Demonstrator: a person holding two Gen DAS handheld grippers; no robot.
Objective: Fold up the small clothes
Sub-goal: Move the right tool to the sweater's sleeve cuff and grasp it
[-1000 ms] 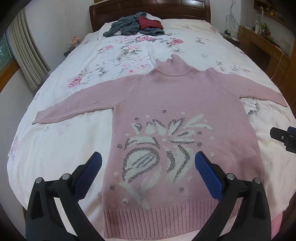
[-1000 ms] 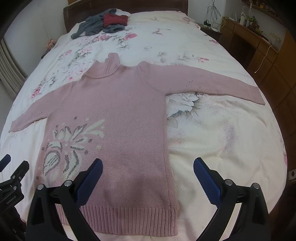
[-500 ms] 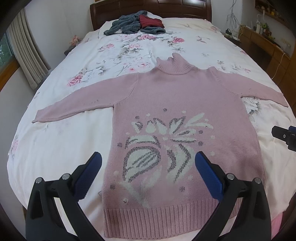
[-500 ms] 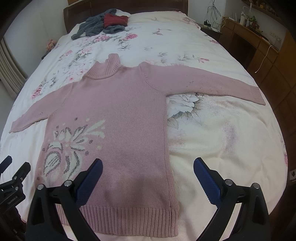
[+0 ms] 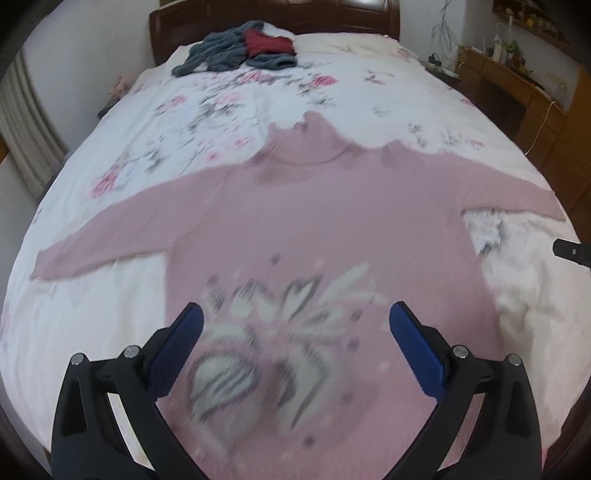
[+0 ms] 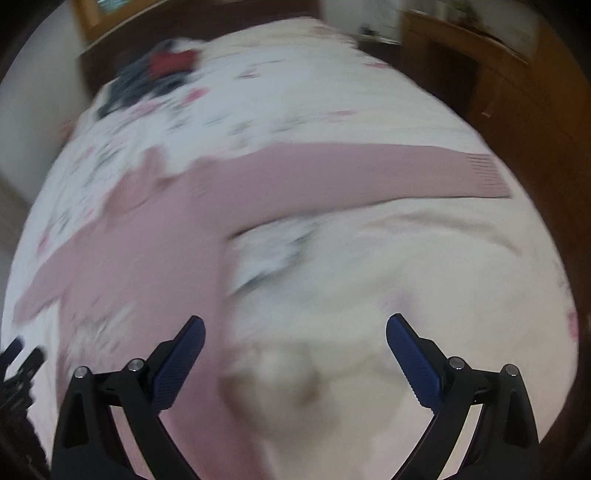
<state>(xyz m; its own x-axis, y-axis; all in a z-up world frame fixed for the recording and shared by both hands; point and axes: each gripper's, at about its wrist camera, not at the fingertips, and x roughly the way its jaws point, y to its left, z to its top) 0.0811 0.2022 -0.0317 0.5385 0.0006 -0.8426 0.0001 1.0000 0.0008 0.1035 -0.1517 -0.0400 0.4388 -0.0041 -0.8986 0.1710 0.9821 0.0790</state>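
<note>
Left gripper [image 5: 295, 321]: jaws spread wide, holding nothing, hovering over the lower front of the sweater [image 5: 332, 229], above its white-and-grey leaf pattern. Right gripper [image 6: 295, 332]: jaws also wide apart, empty, over bare bedspread [image 6: 388, 277] just beside the sweater's side edge. Sweater lies flat, face up on the bed, sleeves out to both sides, collar pointing to the headboard [image 5: 273, 14]. No readable writing or labels; both views blurred. Far end: pile of grey and red clothes [image 5: 240, 50] near the headboard.
</note>
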